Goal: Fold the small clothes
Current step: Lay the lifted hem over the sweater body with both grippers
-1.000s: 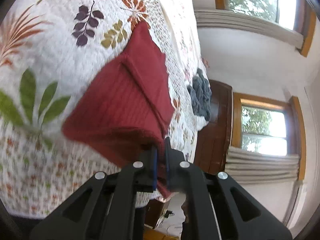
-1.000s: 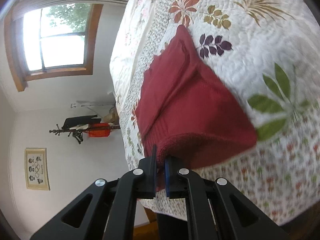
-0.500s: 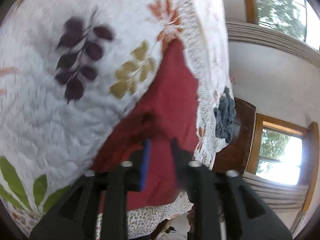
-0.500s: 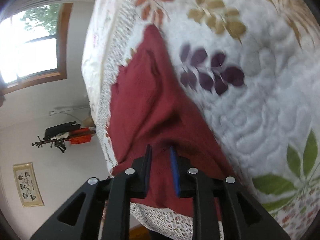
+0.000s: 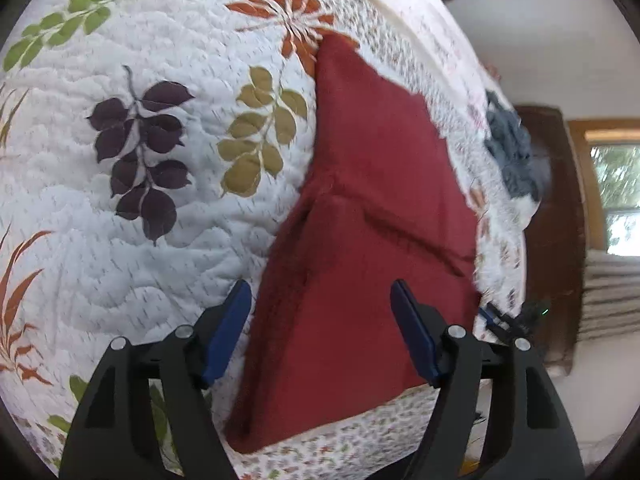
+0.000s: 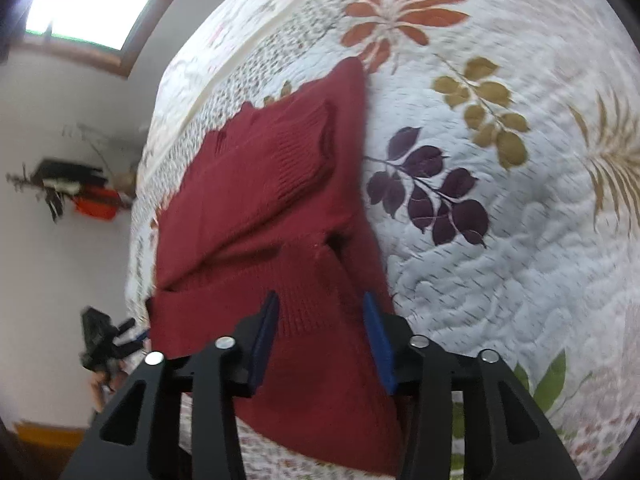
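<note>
A dark red knitted garment [image 5: 360, 248] is seen lying folded on a white quilted bedspread [image 5: 120, 208] printed with purple, olive, orange and green leaves; it is placed close to the edge of the bed, where the quilt turns to a small floral border. In the left wrist view the left claw [image 5: 322, 328] is held spread wide above the near part of the garment; its blue-padded fingers [image 5: 228, 332] are set apart on either side of the cloth and nothing is pinched between them. In the right wrist view the same garment [image 6: 280, 220] is shown with a ribbed layer folded across its upper part and a second ribbed flap lying nearer the camera; the right claw [image 6: 320, 340] is likewise parted, with its blue fingers [image 6: 376, 344] straddling that nearer flap and no cloth gripped. Whether the fingers touch the fabric cannot be told from either view. A grey-blue bundle of cloth [image 5: 514, 152] is seen farther along the bed edge in the left wrist view, well apart from the red garment; a dark wooden door [image 5: 556, 216] and a window [image 5: 616, 184] are visible beyond it. The other claw [image 6: 100, 340] is glimpsed at the left of the right wrist view, beside the bed edge; a window [image 6: 88, 4] is seen at upper left.
</note>
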Available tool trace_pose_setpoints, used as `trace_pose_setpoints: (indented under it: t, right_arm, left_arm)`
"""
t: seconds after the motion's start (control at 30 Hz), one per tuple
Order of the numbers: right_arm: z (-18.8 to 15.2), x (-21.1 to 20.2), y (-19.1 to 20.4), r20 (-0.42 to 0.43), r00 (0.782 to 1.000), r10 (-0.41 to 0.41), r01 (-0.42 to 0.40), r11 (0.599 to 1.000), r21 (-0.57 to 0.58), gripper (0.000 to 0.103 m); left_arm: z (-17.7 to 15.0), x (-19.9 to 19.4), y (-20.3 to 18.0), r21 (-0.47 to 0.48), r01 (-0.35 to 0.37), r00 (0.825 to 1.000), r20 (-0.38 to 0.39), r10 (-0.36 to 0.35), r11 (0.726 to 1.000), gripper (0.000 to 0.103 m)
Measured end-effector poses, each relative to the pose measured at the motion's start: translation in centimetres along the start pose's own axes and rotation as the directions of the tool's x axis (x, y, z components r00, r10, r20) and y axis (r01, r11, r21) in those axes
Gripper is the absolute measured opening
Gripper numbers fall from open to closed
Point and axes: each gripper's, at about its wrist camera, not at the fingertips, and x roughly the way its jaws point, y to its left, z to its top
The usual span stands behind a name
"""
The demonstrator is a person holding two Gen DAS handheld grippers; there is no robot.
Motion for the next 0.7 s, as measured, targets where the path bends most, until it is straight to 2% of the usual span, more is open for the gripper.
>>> trace_pose_setpoints:
  t: [0.13, 0.17, 0.2, 0.23, 0.27, 0.3, 0.33, 0.4, 0.43, 0.6, 0.7]
  right_arm:
    - [-0.5, 0.9, 1.5, 0.0, 0.996, -0.087, 0.087, 0.991, -0.102, 0.047]
    - [-0.4, 1.0, 1.7, 0.001, 0.995, -0.097, 0.096, 0.988, -0.118, 0.047]
    - [-0.5, 1.2, 2.0, 0.002, 0.994, -0.112, 0.111, 0.984, -0.14, 0.047]
    - [-0.8, 1.4, 2.2, 0.002, 0.991, -0.132, 0.131, 0.977, -0.169, 0.047]
    - [-0.9, 1.6, 2.3, 0.007, 0.989, -0.145, 0.144, 0.971, -0.189, 0.045]
    - [-1.1, 1.7, 2.7, 0.016, 0.987, -0.159, 0.159, 0.965, -0.207, 0.037]
    - [-1.4, 1.7, 3.0, 0.033, 0.984, -0.178, 0.18, 0.955, -0.236, 0.033]
    - [-1.9, 1.5, 3.2, 0.056, 0.982, -0.182, 0.19, 0.944, -0.271, 0.014]
    - [-1.9, 1.4, 3.2, 0.068, 0.98, -0.186, 0.198, 0.938, -0.285, 0.011]
    - [-3.0, 1.0, 4.3, 0.115, 0.97, -0.213, 0.24, 0.903, -0.357, 0.007]
    - [-3.8, 0.3, 4.8, 0.149, 0.964, -0.221, 0.263, 0.887, -0.38, 0.007]
  left_arm:
    - [0.5, 0.8, -0.9, 0.064, -0.079, 0.997, -0.004, 0.08, 0.995, 0.07]
    - [0.4, 0.7, -1.3, 0.092, -0.102, 0.995, 0.004, 0.102, 0.991, 0.063]
    - [0.3, 0.8, -1.8, 0.12, -0.124, 0.992, 0.002, 0.124, 0.985, 0.05]
    - [0.2, 0.9, -2.1, 0.141, -0.137, 0.99, -0.003, 0.139, 0.981, 0.04]
    - [0.1, 1.1, -2.5, 0.17, -0.172, 0.985, -0.001, 0.175, 0.97, 0.021]
    - [-0.1, 1.1, -2.8, 0.196, -0.207, 0.978, 0.009, 0.21, 0.959, 0.012]
    - [-0.2, 1.1, -3.0, 0.217, -0.23, 0.973, 0.022, 0.231, 0.949, 0.012]
    - [-0.6, 0.6, -3.3, 0.245, -0.245, 0.97, 0.063, 0.237, 0.938, 0.007]
    - [-0.7, 0.6, -3.7, 0.254, -0.252, 0.968, 0.075, 0.24, 0.934, 0.007]
    - [-1.7, -0.2, -4.5, 0.306, -0.27, 0.961, 0.144, 0.236, 0.913, 0.005]
    - [-2.6, -1.2, -5.2, 0.314, -0.253, 0.961, 0.189, 0.201, 0.915, 0.005]
